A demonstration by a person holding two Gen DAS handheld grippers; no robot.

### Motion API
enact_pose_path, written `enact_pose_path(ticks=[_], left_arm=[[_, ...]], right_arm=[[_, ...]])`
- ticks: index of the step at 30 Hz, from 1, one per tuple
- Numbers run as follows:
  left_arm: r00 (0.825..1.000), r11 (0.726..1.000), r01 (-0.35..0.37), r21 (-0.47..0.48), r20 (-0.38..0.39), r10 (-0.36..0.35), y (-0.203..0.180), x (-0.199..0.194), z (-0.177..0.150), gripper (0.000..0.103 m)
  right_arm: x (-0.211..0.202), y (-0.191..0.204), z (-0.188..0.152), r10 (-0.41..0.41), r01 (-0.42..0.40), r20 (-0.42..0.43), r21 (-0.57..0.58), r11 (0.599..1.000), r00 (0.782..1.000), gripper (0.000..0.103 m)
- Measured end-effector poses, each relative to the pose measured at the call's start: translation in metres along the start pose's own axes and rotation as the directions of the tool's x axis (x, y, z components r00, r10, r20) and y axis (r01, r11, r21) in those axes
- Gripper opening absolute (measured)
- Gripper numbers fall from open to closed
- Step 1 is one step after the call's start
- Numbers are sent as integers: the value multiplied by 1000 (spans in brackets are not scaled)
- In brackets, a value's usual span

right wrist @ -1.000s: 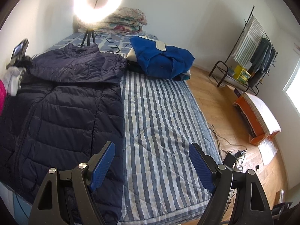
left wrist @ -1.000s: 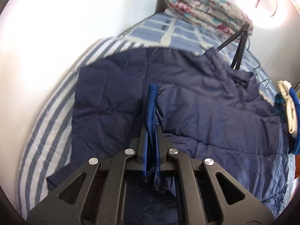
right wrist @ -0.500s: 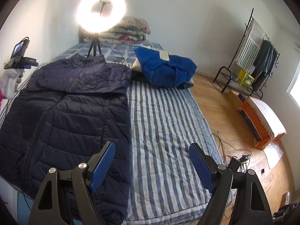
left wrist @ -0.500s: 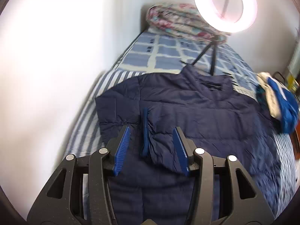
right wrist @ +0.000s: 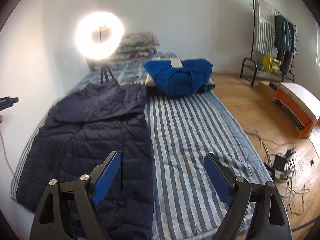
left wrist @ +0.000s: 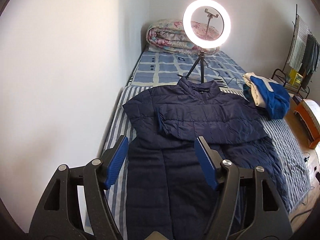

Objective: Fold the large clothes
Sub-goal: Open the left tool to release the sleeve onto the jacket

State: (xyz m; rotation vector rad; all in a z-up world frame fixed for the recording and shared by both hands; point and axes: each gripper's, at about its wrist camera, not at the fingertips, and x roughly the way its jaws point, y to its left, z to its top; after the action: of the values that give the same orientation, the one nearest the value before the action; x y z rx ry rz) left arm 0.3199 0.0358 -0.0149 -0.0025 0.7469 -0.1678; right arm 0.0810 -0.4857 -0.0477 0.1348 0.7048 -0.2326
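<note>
Released a second ago, the navy jacket's sleeve [left wrist: 208, 128] lies folded across its chest; left gripper [left wrist: 161, 162] jaws are opening, empty, and right gripper [right wrist: 163, 177] jaws are opening over the striped bed [right wrist: 190, 132].

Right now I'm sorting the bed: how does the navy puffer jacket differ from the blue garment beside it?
The navy puffer jacket lies spread flat with a sleeve folded across its chest; the blue garment is already folded into a compact bundle. The jacket is dark navy and quilted, the garment bright blue and smooth. Both rest on the bed.

Navy puffer jacket [left wrist: 192, 120] on striped bed [left wrist: 116, 128]
</note>
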Motion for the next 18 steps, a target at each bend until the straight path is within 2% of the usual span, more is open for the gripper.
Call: enact_pose_path(ticks=[2, 7, 11, 14, 18], left_arm=[[1000, 1000, 9, -9, 5, -9, 3, -22, -9, 77], [999, 999, 33, -43, -27, -34, 17, -57, -50, 78], [989, 994, 47, -98, -135, -60, 31, -53, -105, 78], [973, 985, 45, -168, -216, -81, 44, -35, -143, 78], [931, 943, 48, -328, -328, -161, 68, -1, -195, 78]], right_arm=[[0, 1, -1, 19, -19, 20, -24, 1000, 1000, 88], [5, -7, -8, 136, -136, 27, -25, 990, 990, 89], [25, -15, -27, 138, -139, -27, -71, 988, 990, 88], [38, -23, -38, 177, -183, -97, -48, 982, 979, 88], [49, -31, -47, 281, -283, -163, 15, 959, 946, 87]])
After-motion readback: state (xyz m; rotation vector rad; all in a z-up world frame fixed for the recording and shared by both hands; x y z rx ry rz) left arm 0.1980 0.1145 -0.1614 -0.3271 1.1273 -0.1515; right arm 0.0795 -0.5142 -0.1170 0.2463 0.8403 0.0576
